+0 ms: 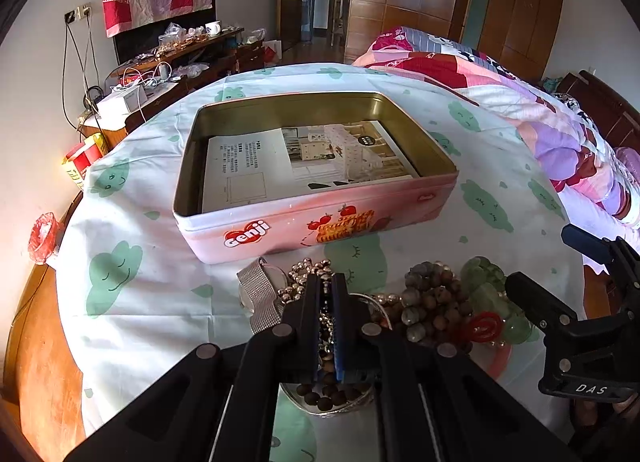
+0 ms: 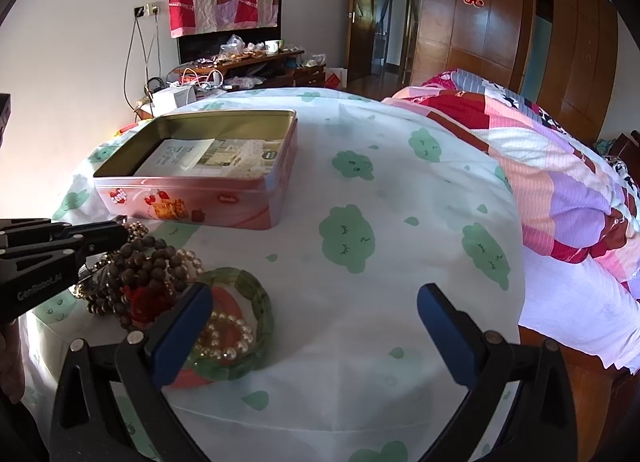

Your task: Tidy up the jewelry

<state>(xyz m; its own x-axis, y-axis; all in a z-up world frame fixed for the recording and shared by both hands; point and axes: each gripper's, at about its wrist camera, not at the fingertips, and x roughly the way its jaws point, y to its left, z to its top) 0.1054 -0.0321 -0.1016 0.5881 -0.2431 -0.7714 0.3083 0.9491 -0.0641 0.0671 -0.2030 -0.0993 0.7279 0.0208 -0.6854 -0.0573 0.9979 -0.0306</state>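
Observation:
A heap of jewelry lies on the cloth in front of an open pink tin (image 1: pixel 320 217) (image 2: pixel 200 201) lined with a leaflet. The heap holds a silver mesh watch band (image 1: pixel 260 294), gold bead strands (image 1: pixel 304 274), brown bead bracelets (image 1: pixel 432 302) (image 2: pixel 148 262), a green bangle (image 1: pixel 488 294) (image 2: pixel 256 302), a pearl bracelet (image 2: pixel 224 338) and a red knot (image 1: pixel 484 328). My left gripper (image 1: pixel 326 294) (image 2: pixel 116 236) is shut on a bead strand within the heap. My right gripper (image 2: pixel 316 314) (image 1: pixel 560 262) is open and empty, its left finger by the green bangle.
The table wears a white cloth with green clouds (image 2: pixel 380 221). A bed with a pink and red quilt (image 2: pixel 560 181) lies to the right. A cluttered wooden sideboard (image 1: pixel 172 61) stands against the far wall. Red and yellow boxes (image 1: pixel 82 163) sit at the table's left edge.

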